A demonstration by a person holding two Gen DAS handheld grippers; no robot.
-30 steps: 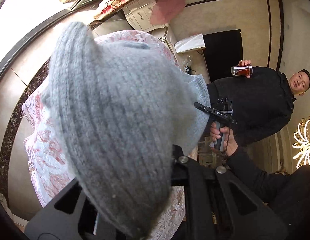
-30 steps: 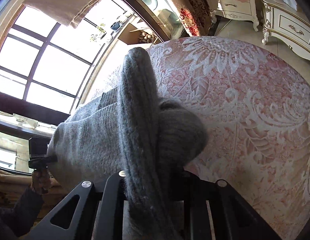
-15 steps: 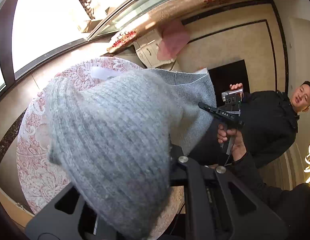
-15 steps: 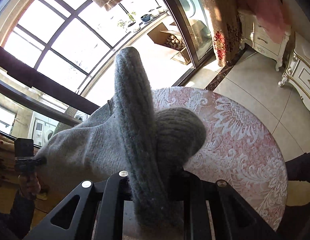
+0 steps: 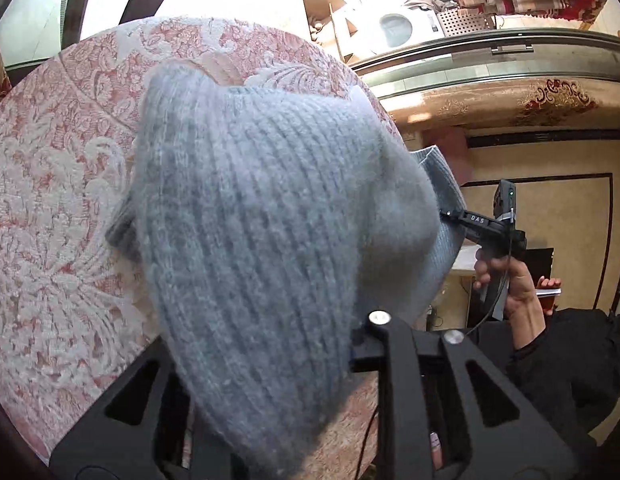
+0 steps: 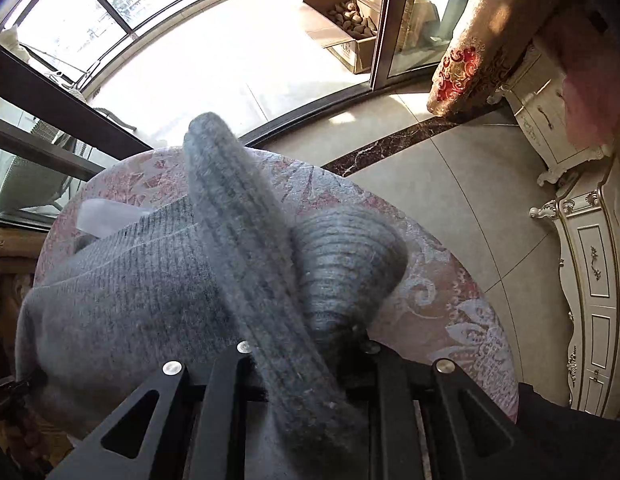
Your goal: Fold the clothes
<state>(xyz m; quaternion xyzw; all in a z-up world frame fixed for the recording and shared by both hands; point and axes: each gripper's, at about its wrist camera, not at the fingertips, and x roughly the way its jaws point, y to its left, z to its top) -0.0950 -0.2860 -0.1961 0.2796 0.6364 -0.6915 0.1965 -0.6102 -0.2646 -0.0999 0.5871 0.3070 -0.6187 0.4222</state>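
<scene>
A grey knitted sweater (image 5: 270, 200) hangs bunched over a round table with a pink and white floral cloth (image 5: 50, 200). My left gripper (image 5: 262, 352) has the knit stuffed between its jaws, which are opening; the cloth covers its left finger. In the right wrist view a thick fold of the sweater (image 6: 130, 288) runs up between the jaws of my right gripper (image 6: 306, 352), which are opening slightly with the pads still on the knit. In the left wrist view the right gripper (image 5: 481, 224) holds the sweater's far edge, with a hand on its grip.
The table's cloth (image 6: 449, 300) ends close to my right gripper, with tiled floor beyond. An open cardboard box (image 6: 341, 28) stands by the glass door. A white carved cabinet (image 6: 589, 280) lines the right wall. A dark sleeve (image 5: 569, 380) fills the lower right.
Both grippers have swung and tipped down over the table, carrying the sweater with them. The tabletop now lies under the sweater in both views. The standing person has left the left wrist view.
</scene>
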